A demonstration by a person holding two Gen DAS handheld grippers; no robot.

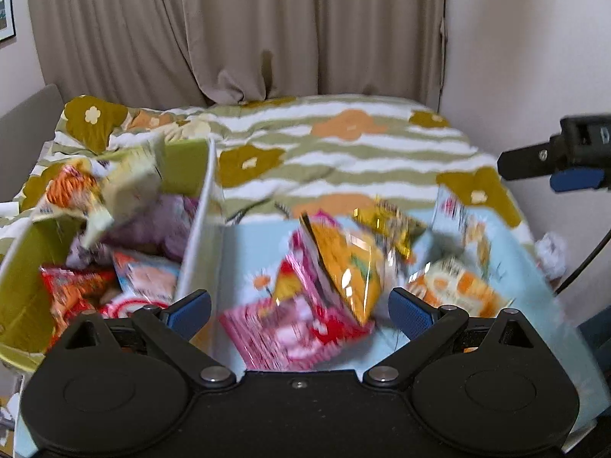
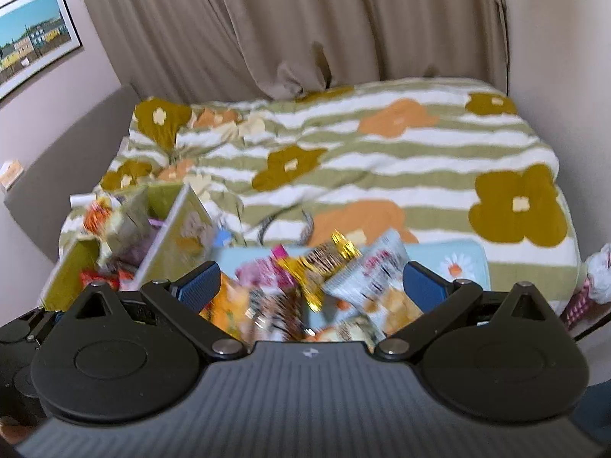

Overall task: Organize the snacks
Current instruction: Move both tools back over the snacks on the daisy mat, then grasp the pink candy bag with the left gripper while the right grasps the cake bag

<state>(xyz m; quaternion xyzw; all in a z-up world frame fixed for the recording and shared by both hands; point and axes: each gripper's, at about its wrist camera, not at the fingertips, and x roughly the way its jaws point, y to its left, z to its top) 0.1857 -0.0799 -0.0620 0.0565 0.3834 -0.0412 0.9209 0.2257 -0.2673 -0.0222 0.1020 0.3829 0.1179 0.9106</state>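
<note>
Loose snacks: heaped on the pale blue cushion [image 1: 244, 244], just right of the green box [image 1: 23, 297]; orange bag [image 1: 351, 271] propped upright over the pink packet [image 1: 290, 336], gold packet [image 1: 389, 225] behind, white-and-orange bag [image 1: 458, 286] to the far side.
Sorted snacks: already inside the green box, piled high; red packet [image 1: 72, 286] low, pale green packet [image 1: 130, 179] riding above the rim.
Green box: on the flowered quilt [image 1: 343, 160], its white wall touching the cushion's edge.
Left gripper [image 1: 299, 311]: jaws spread wide, nothing between them, hanging over the pink packet close beside the box wall.
Right gripper [image 2: 311, 282]: jaws likewise wide apart and empty, poised above the loose heap, on the side away from the box.
Blur: packets smeared in both views, so labels unreadable.
Risk, grip: overlapping bags likely to come up two at a time or slip from a corner pinch.
Risk, crush: puffy bags liable to burst if squeezed at the middle.
Risk, box: overfull pile may shed the top packet onto the quilt when another lands.
Risk, crowding: both grippers over one heap, likely to bump.
</note>
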